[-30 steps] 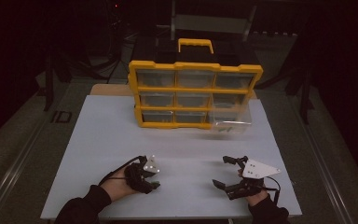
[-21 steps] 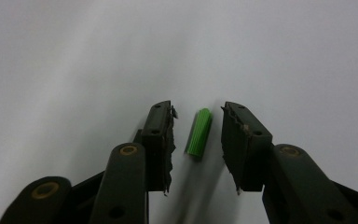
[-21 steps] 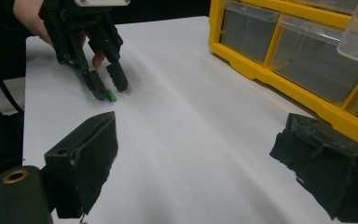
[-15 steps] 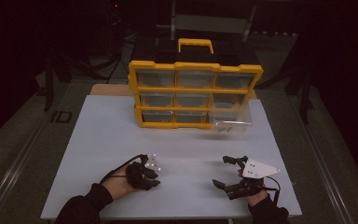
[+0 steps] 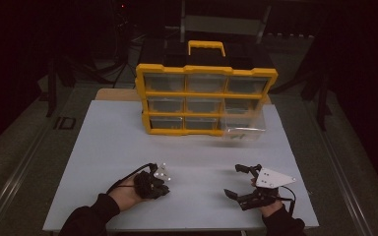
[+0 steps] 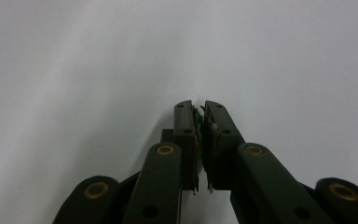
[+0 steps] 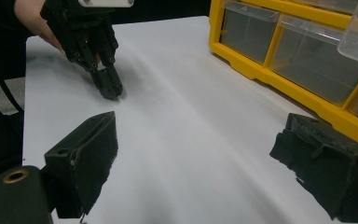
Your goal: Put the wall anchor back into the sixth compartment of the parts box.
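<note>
My left gripper [image 5: 165,188] rests on the white table [image 5: 197,157] at the front left, tips pointing right. Its jaws [image 6: 199,106] have just been closing and now stand shut on a small green piece [image 6: 198,125], of which only a sliver shows between the pads. The right gripper view shows that gripper [image 7: 111,91] tip-down on the table with a green speck [image 7: 116,99] at its tips. My right gripper [image 5: 232,180] lies at the front right, open, with nothing between its wide-apart jaws [image 7: 198,128].
A yellow drawer organizer [image 5: 206,98] with clear drawers and a handle stands at the table's back. One clear drawer [image 5: 243,129] is pulled out at its lower right, with small dark bits inside. The organizer [image 7: 279,70] lies ahead and right of my right gripper.
The left gripper's jaws have drawn together at the table surface. Both hands have stayed where they were.
</note>
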The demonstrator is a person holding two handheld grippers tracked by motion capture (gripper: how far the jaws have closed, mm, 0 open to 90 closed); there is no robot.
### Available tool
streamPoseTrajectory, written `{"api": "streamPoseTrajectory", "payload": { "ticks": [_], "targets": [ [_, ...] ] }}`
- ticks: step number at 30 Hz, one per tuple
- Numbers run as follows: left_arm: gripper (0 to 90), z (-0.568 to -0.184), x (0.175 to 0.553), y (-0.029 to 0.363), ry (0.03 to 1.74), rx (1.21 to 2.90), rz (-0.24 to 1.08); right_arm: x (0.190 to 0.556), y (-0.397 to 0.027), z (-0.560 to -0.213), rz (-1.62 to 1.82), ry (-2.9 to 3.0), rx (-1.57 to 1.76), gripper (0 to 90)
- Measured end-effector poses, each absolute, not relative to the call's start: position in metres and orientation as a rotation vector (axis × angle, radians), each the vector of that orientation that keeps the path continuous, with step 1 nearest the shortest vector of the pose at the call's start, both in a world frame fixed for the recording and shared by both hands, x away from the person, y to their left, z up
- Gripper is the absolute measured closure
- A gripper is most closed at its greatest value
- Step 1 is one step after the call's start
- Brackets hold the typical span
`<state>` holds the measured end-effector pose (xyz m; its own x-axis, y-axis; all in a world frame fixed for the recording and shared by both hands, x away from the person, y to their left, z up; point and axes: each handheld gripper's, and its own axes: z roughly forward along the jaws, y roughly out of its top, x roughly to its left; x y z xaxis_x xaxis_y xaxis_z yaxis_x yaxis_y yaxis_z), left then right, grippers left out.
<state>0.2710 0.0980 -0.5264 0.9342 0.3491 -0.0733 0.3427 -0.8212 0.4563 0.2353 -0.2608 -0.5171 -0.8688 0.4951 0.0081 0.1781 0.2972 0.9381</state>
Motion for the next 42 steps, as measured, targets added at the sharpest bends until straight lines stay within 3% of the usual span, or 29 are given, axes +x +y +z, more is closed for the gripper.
{"api": "streamPoseTrajectory", "payload": {
  "ticks": [9, 42],
  "targets": [
    [83.5, -0.522, 0.273, 0.097, 0.486, 2.627, 0.015, 0.235, -0.262, -0.517, 1.599, 2.281, 0.616, 10.8],
    [83.6, -0.442, 0.301, 0.086, 0.455, 2.537, 0.107, 0.235, -0.262, -0.517, 1.603, 2.280, 0.617, 10.8]
  ]
}}
